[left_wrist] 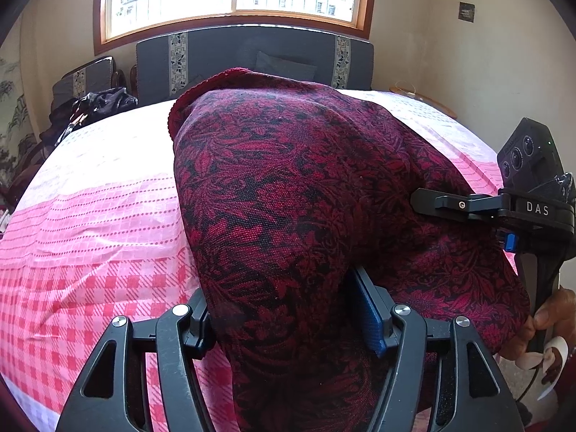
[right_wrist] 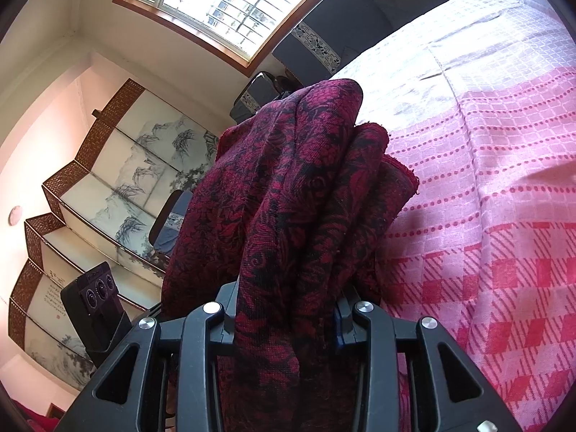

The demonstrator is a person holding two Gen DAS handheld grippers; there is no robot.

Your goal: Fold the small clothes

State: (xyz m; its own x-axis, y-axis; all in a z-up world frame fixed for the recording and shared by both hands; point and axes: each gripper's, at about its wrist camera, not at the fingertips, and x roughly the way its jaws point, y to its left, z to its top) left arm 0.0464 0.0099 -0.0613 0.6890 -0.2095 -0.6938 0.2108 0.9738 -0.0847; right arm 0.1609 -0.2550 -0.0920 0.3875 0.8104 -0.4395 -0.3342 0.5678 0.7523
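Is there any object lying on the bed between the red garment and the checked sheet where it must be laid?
Nothing visible. The red garment hangs over bare checked sheet; the dark clothes pile lies off at the far edge.

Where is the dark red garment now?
The dark red garment hangs above the pink checked bedspread, bunched between both grippers' jaws, before the window.

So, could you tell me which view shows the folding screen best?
The right wrist view: the folding screen spreads across its left side, several ink-painted panels visible. The left wrist view shows only a sliver of it at the left edge.
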